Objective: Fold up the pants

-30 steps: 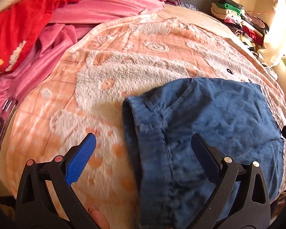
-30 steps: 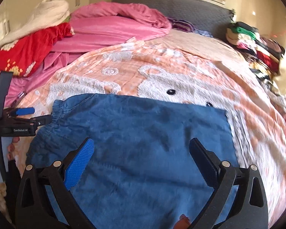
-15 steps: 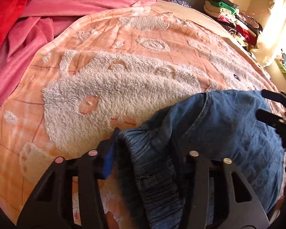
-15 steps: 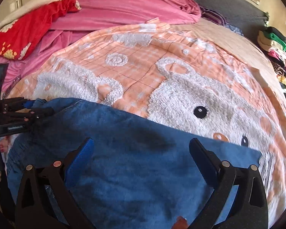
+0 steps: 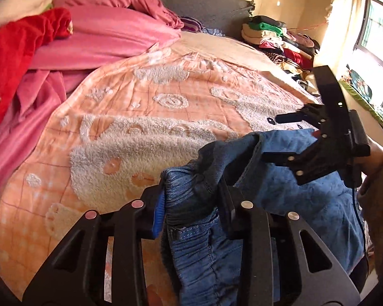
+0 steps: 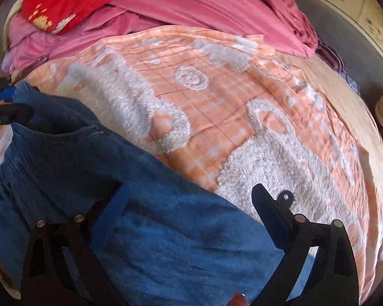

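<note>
where the gathered waistband of the blue pants (image 5: 191, 193) bunches up, the left tongs (image 5: 191, 204) have just closed tight on it, lifting that end off the peach blanket (image 5: 140, 102); a second ago they gaped over flat denim. the right tongs (image 6: 189, 204) stand wide, narrowing slightly, hovering over the pants' middle, gripping nothing. the pants lie across the bed, waistband left, legs running right

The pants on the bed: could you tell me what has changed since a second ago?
The left gripper closed on the pants at the waistband and lifted it. The right gripper, jaws just narrowing but open, swung over the leg. The blanket stayed put.
</note>
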